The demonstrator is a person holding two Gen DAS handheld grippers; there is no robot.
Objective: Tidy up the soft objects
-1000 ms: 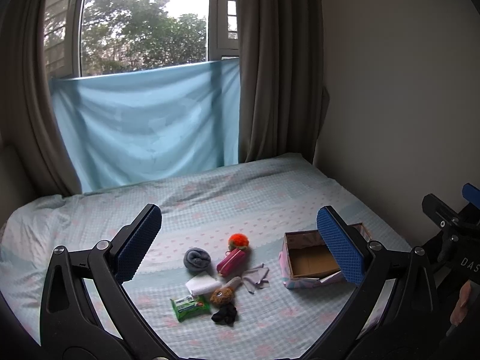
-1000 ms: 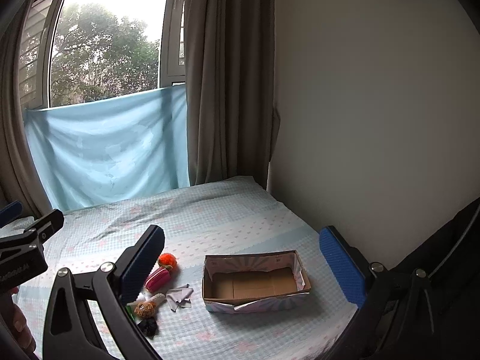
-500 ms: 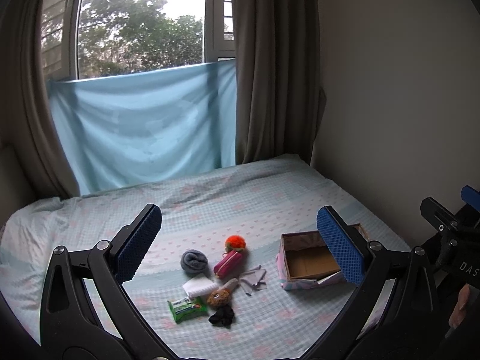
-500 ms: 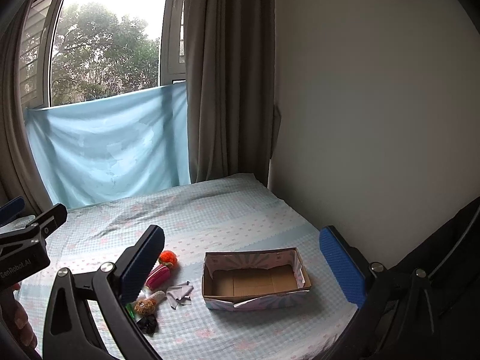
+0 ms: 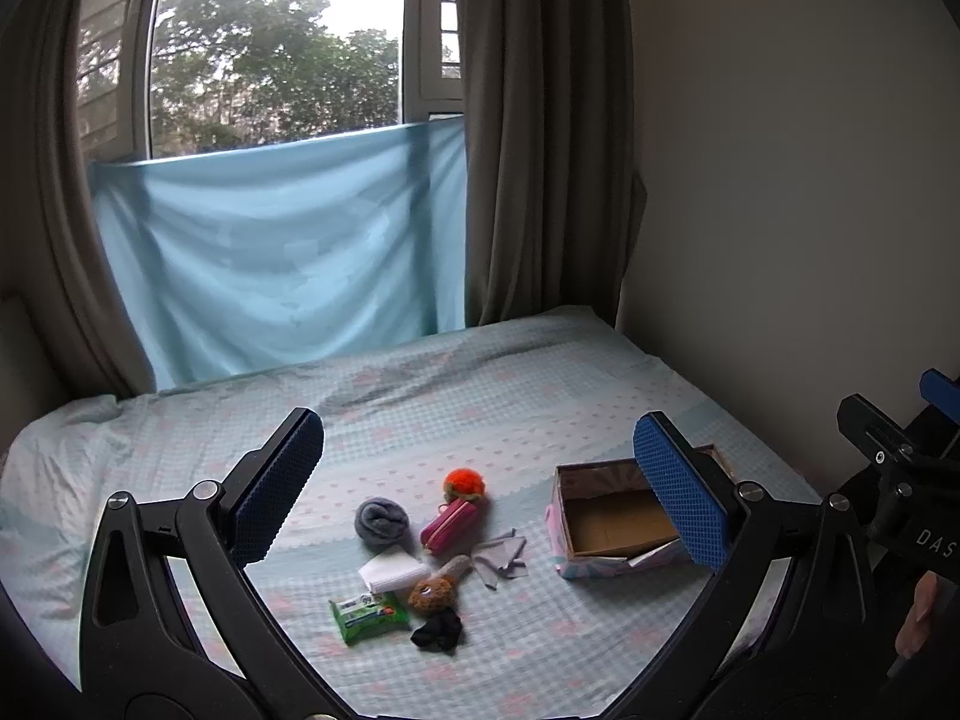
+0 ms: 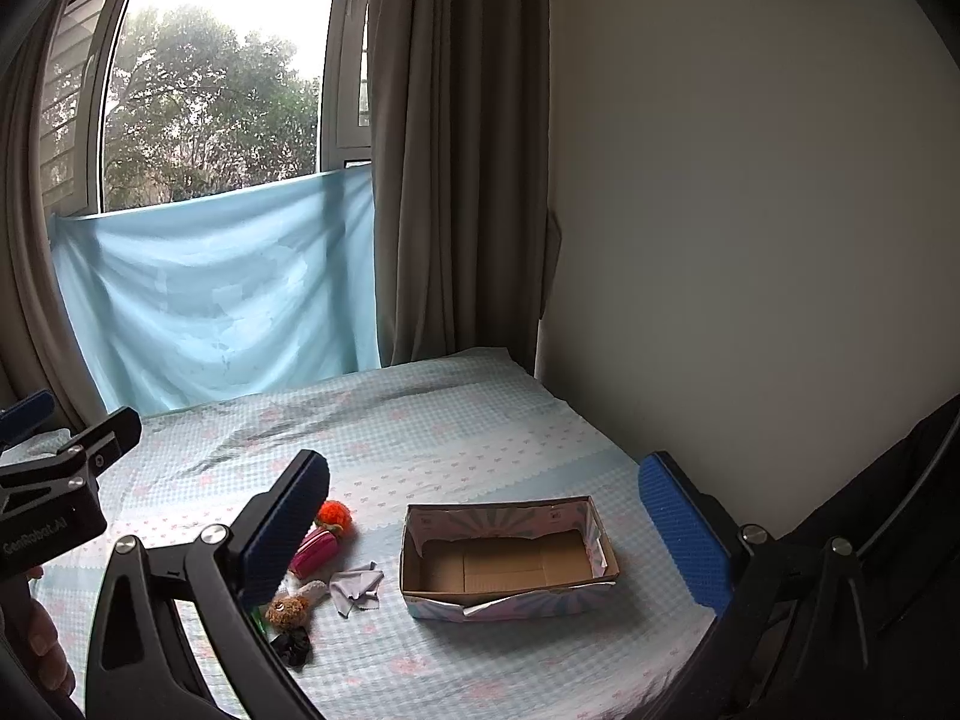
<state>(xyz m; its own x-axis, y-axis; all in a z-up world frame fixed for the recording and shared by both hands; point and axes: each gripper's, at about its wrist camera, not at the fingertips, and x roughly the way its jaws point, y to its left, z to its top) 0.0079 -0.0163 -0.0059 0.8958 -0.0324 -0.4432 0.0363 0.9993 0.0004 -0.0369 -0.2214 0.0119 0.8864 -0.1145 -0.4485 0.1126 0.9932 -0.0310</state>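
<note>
The bed point(image 5: 480, 408), covered by a pale blue checked sheet, takes up the lower half of both views, and nothing on it has yet been sorted. An open cardboard box point(image 6: 510, 561) with patterned outer walls sits on the sheet and is seen to be empty; it is judged to be the destination.

Beside the box, a loose cluster of small items is laid out: a grey rolled sock point(image 5: 381, 519), a pink zip pouch point(image 5: 450, 528), an orange pompom point(image 5: 463, 483), a folded white cloth point(image 5: 393, 570), a green wipes packet point(image 5: 369, 609), a crumpled lilac cloth point(image 5: 501, 555), a brown plush toy point(image 5: 435, 588) and a black fabric piece point(image 5: 438, 630).

The left gripper point(image 5: 480, 492) and the right gripper point(image 6: 486, 528) are both held well above the sheet, with jaws spread wide and nothing between them.

The approach is best begun at an outlying item, such as the sock or the pompom, so that neighbours are not dragged. Each soft piece should be pinched at its thickest part, since thin cloth may slip or lift the sheet with it. The box should be steadied by the right gripper if it slides.
</note>
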